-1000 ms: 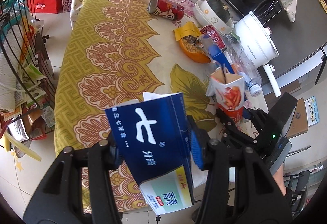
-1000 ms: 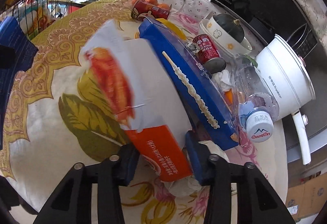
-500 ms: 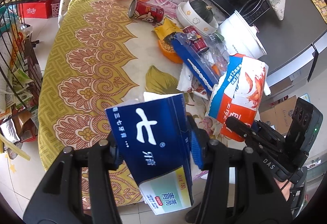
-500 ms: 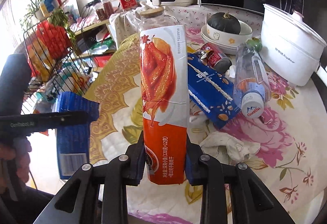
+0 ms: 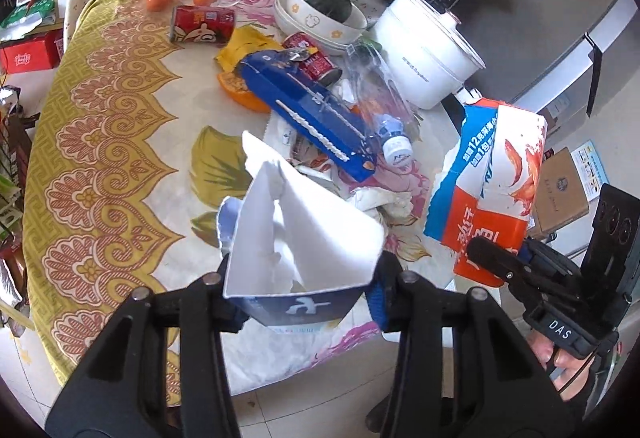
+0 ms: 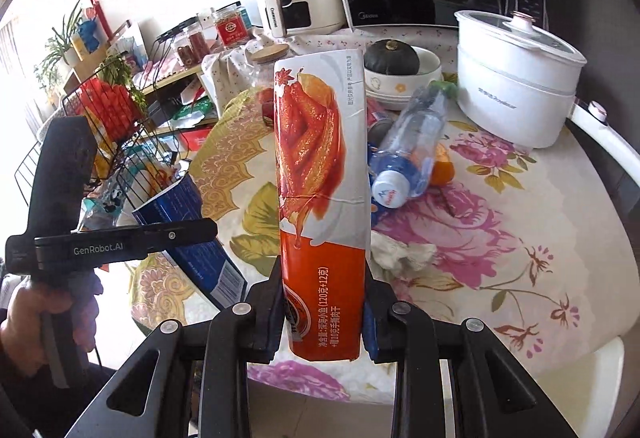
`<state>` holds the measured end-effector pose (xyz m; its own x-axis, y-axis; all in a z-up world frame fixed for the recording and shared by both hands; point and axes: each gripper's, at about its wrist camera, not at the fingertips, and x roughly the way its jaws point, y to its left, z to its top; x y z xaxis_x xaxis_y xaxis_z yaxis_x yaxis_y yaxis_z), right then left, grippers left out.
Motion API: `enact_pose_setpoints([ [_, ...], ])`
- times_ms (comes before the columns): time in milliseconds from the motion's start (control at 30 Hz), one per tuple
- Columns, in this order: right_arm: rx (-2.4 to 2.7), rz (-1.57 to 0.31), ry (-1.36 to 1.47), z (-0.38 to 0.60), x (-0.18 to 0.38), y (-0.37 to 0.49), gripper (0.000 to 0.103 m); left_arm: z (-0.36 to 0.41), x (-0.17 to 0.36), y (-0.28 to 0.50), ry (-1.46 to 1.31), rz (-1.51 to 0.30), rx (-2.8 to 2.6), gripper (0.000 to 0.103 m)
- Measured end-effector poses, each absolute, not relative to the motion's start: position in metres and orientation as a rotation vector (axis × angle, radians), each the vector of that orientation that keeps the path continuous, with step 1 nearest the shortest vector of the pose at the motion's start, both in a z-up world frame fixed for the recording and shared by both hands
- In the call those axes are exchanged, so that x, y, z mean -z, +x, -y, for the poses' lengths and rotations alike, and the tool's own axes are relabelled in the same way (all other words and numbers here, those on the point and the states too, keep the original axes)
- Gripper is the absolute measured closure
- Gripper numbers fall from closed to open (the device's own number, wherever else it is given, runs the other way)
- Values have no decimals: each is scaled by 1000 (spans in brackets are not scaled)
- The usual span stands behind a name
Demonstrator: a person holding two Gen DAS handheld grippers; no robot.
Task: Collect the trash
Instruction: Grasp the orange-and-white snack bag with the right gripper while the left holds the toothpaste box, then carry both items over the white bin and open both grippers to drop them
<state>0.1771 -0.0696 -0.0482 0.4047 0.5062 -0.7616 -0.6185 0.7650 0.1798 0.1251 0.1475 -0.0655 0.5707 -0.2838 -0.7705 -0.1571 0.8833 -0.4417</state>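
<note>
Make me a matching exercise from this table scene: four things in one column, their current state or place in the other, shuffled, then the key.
Things:
1. blue toothpaste box
2. orange snack box
3. clear water bottle
4. dark green squash

States:
A. lying on its side on the tablecloth
B. sitting in a white bowl
C. clamped in the left claw, open end facing away
D. held upright in the right claw

Pairs: 1-C, 2-D, 3-A, 4-B
</note>
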Motion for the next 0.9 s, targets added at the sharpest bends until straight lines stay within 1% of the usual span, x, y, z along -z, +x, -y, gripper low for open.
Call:
enact_pose_setpoints([
  [167, -626, -920, -110, 109, 45, 179, 71, -129, 67, 136, -442, -974, 91, 57],
  [633, -510, -896, -67, 189, 30, 162, 71, -103, 48, 133, -448, -904, 159, 58],
  [900, -399, -920, -15, 238, 31, 155, 71, -60, 32, 134, -438, -881, 277, 58],
])
